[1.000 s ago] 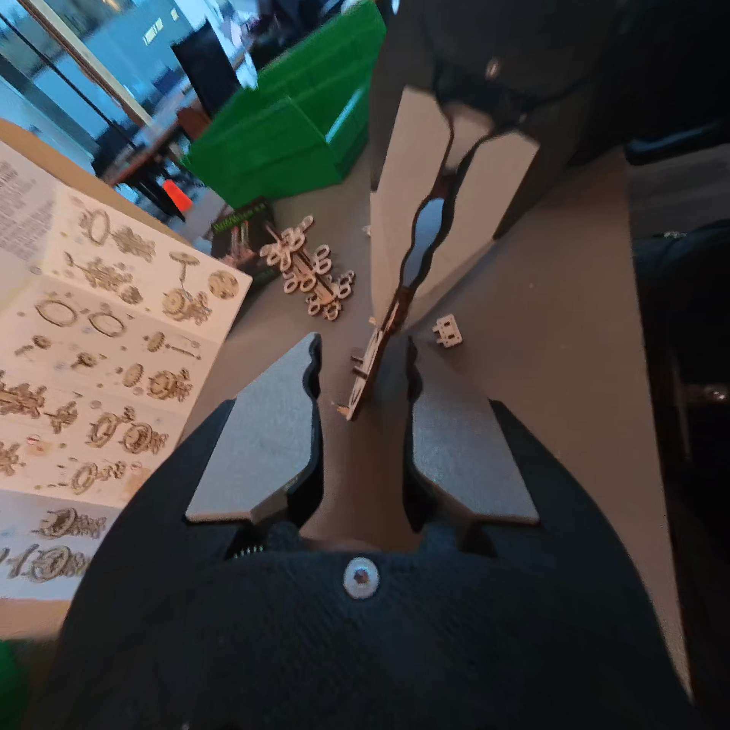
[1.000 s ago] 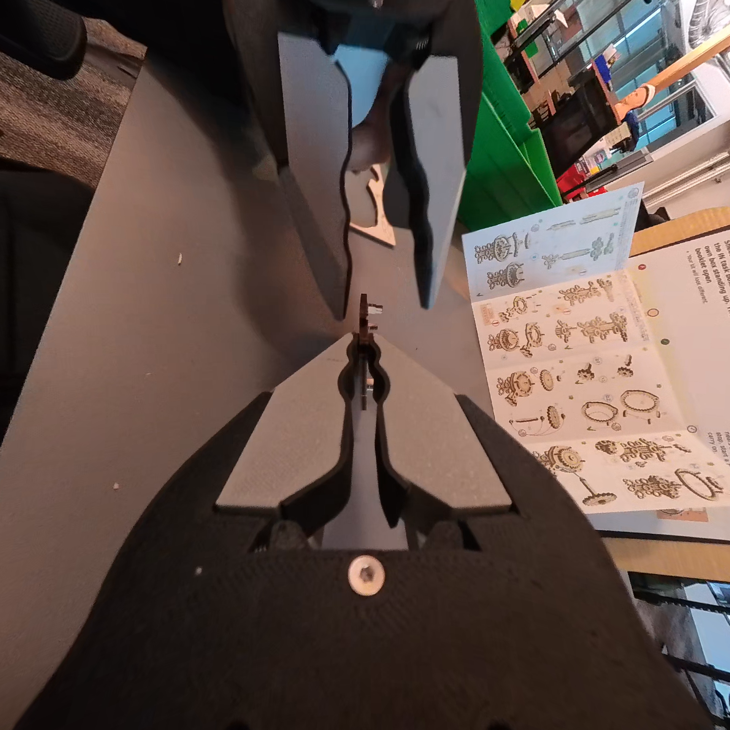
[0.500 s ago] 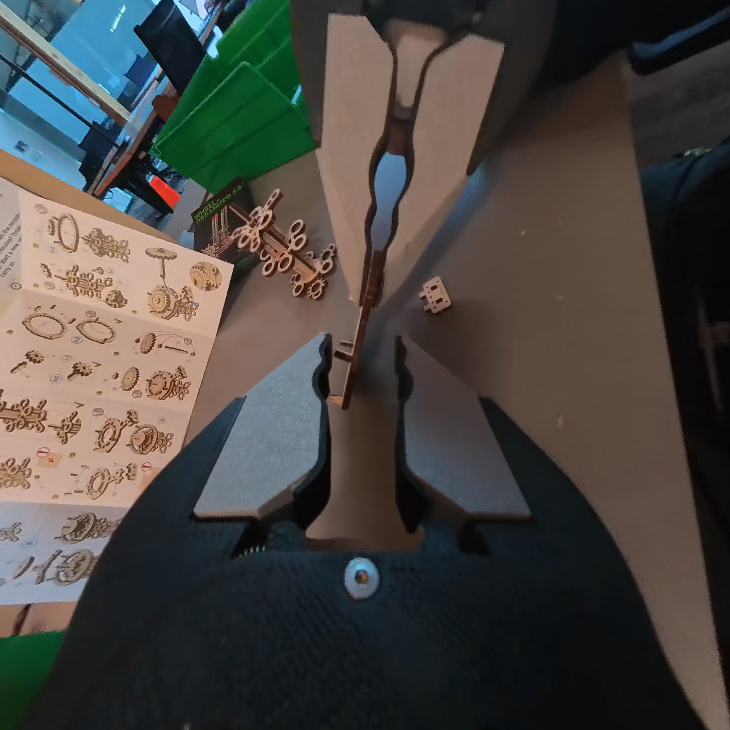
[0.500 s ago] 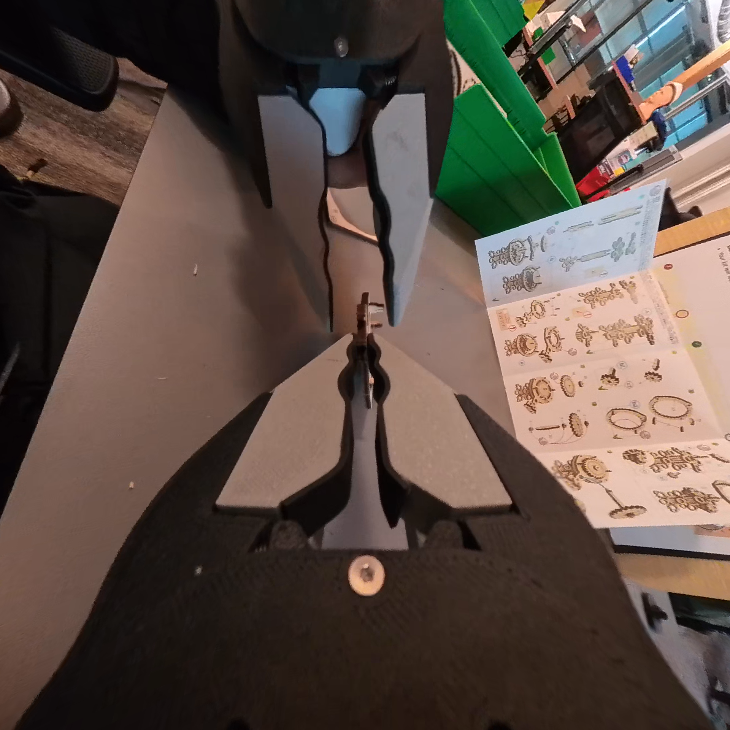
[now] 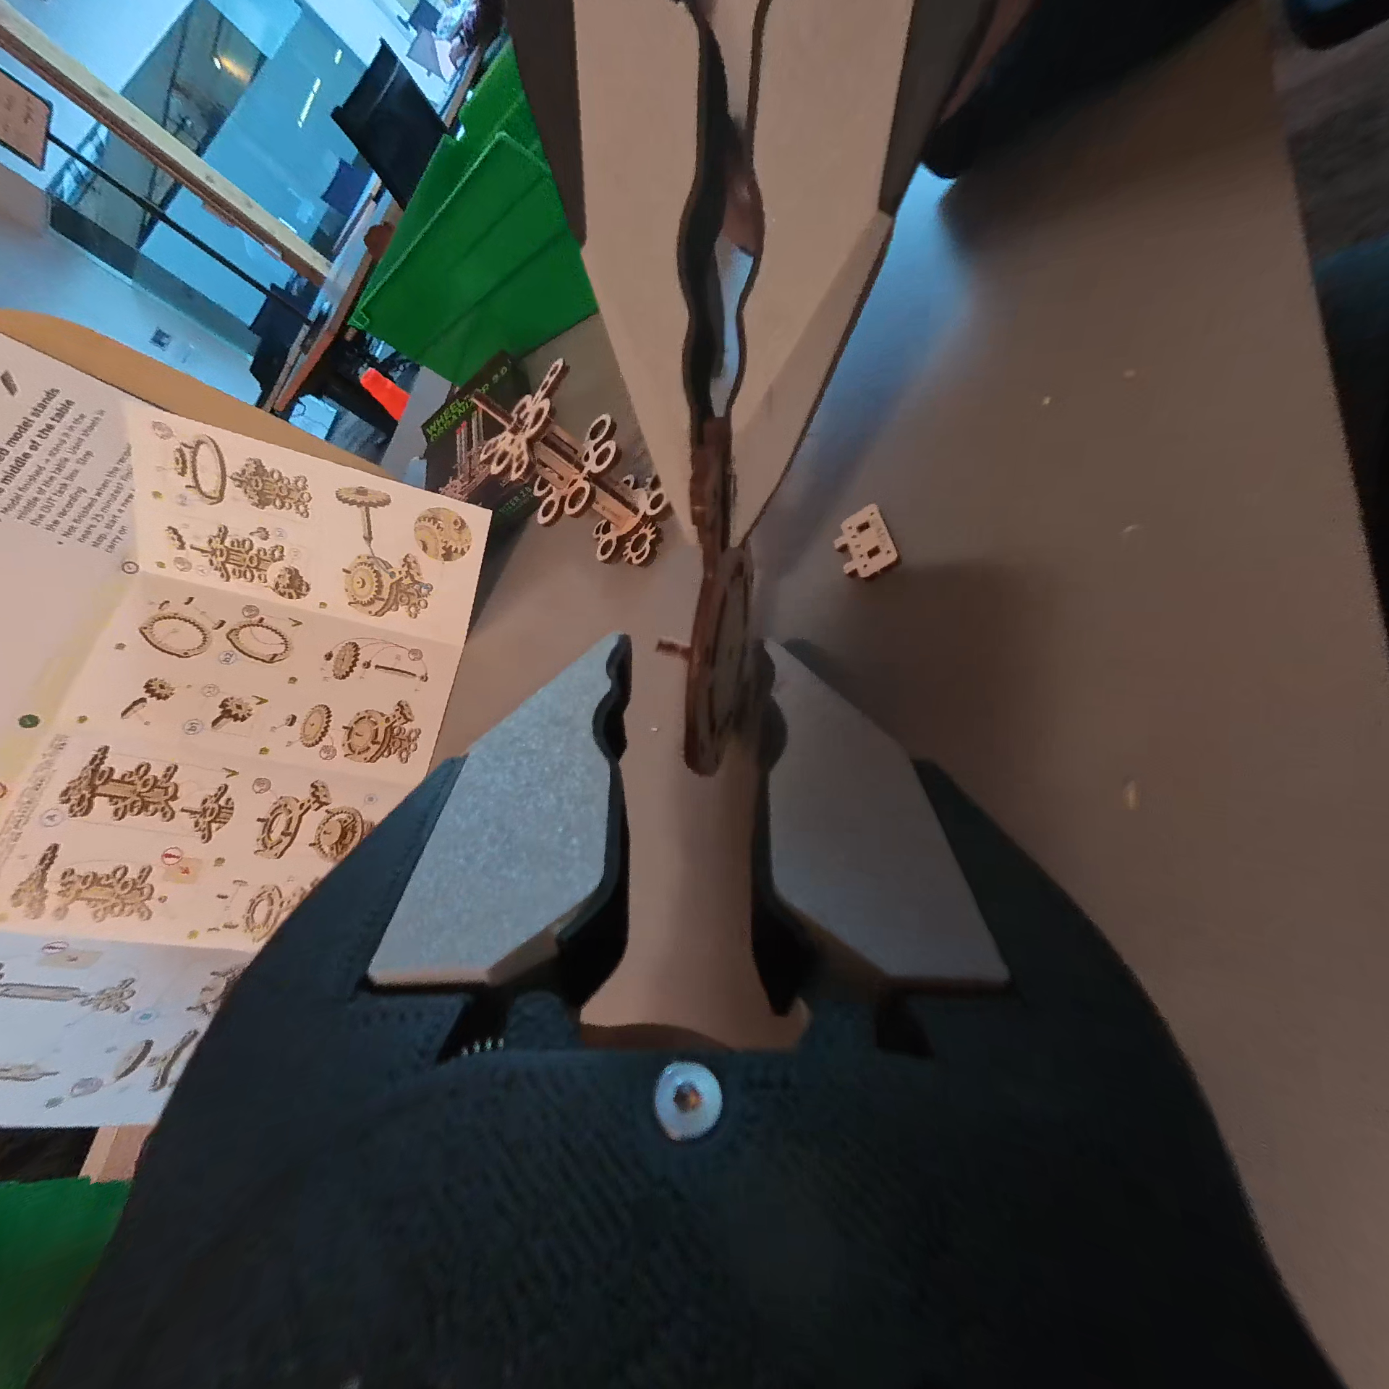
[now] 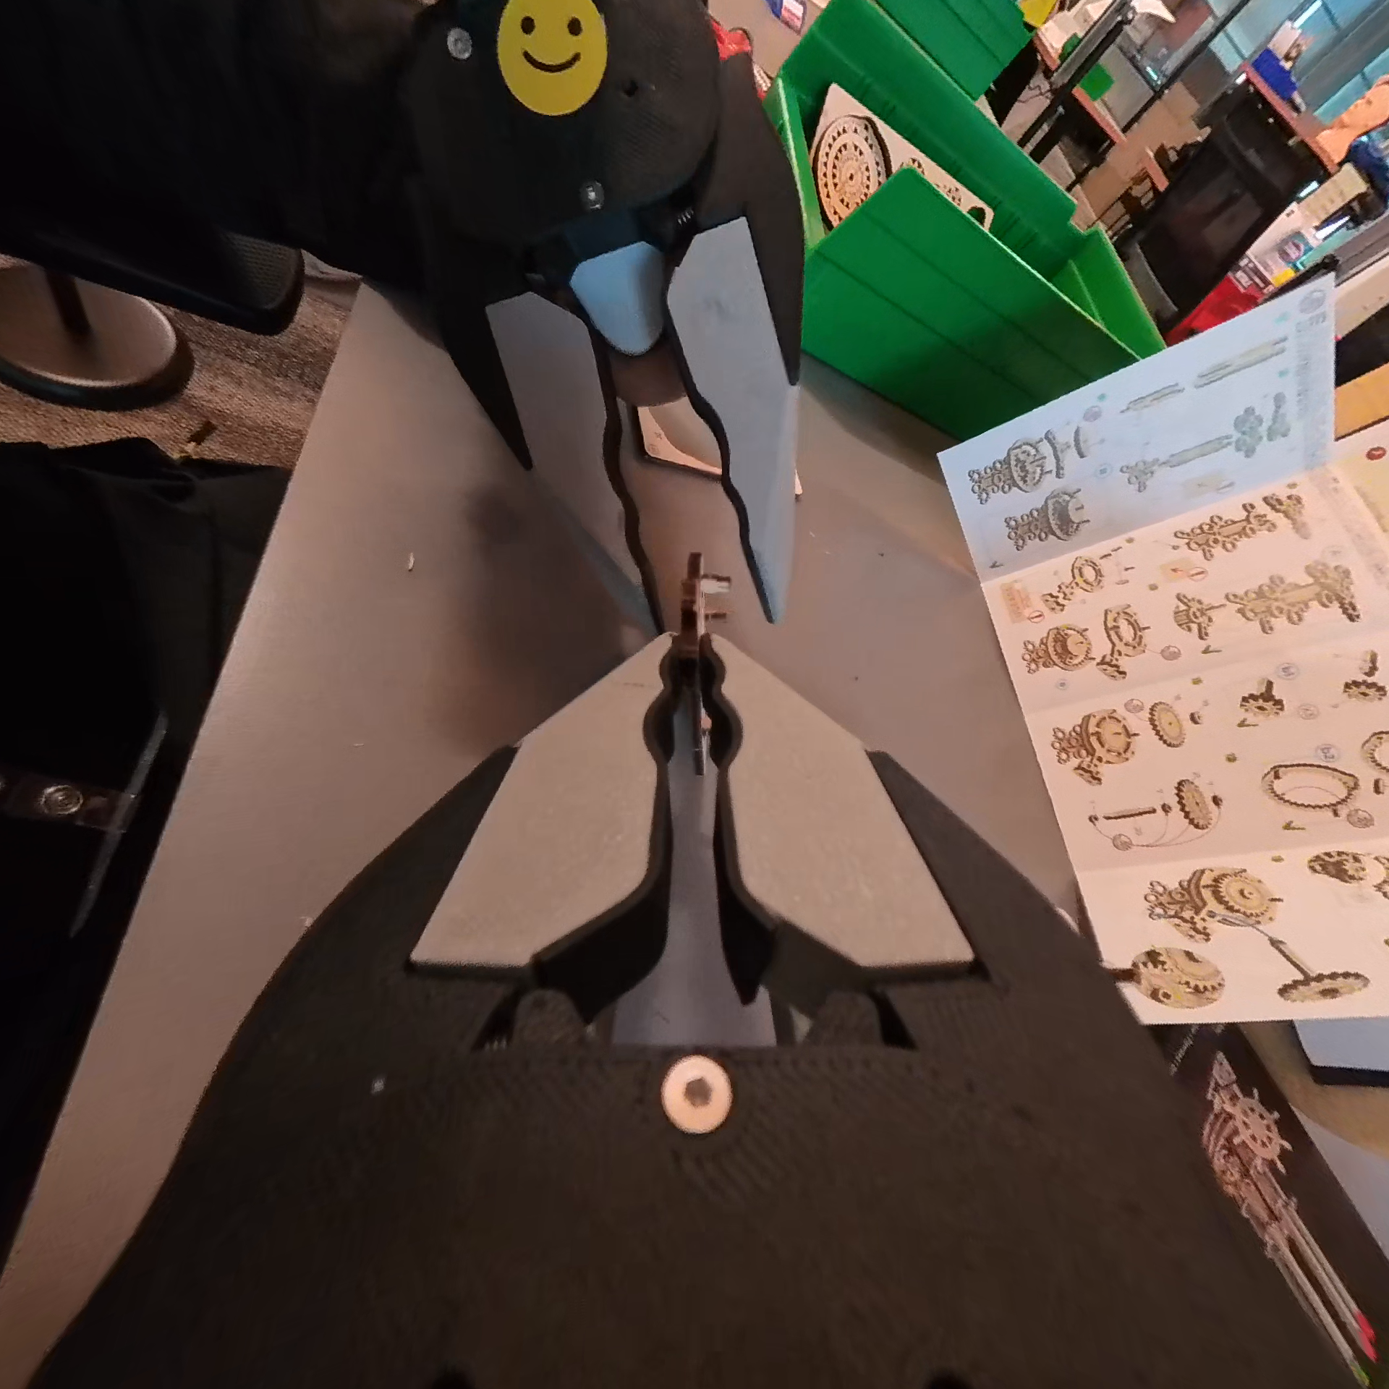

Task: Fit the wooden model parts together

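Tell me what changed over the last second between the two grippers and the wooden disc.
The left hand-held gripper closed in on the wooden disc, which now sits deeper between its open fingers, near the right-hand finger. Contact can't be confirmed. The right hand-held gripper stayed shut on the disc, edge-on. The small loose wooden piece, the instruction sheet and the assembled wooden part stayed put on the table.

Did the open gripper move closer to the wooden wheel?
Yes. The open left gripper moved forward over the grey table; the flat round wooden wheel piece now sits between its fingers, touching the right one.
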`<state>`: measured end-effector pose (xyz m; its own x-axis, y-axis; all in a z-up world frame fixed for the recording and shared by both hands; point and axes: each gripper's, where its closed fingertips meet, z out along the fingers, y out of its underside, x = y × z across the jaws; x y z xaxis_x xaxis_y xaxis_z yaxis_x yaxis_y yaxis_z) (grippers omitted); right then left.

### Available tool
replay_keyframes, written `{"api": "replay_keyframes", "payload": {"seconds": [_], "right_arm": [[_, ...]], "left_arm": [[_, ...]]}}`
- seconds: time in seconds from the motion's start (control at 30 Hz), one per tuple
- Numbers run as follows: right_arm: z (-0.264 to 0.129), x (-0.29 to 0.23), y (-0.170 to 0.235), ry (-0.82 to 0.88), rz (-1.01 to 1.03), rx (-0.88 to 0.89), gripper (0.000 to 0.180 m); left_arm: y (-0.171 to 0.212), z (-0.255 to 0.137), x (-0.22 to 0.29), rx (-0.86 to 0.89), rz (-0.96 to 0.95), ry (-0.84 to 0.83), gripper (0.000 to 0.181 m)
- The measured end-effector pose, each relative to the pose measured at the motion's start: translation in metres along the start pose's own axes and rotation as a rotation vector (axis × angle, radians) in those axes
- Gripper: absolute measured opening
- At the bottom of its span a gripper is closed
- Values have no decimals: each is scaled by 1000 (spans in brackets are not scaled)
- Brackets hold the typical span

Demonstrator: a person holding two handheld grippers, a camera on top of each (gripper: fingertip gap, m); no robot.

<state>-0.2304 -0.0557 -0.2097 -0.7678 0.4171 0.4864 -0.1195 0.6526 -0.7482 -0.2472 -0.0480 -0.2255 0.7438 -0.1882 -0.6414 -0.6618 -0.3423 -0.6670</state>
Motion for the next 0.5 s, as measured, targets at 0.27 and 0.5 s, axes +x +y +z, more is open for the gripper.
{"api": "replay_keyframes", "payload": {"seconds": [0.27, 0.5], "right_arm": [[1, -5, -2, -24, -17, 12, 0], [1, -7, -2, -20, -32, 6, 1]], "left_arm": [[-6, -6, 6, 61, -2, 46, 11], [-6, -8, 8, 61, -19, 71, 10]]}}
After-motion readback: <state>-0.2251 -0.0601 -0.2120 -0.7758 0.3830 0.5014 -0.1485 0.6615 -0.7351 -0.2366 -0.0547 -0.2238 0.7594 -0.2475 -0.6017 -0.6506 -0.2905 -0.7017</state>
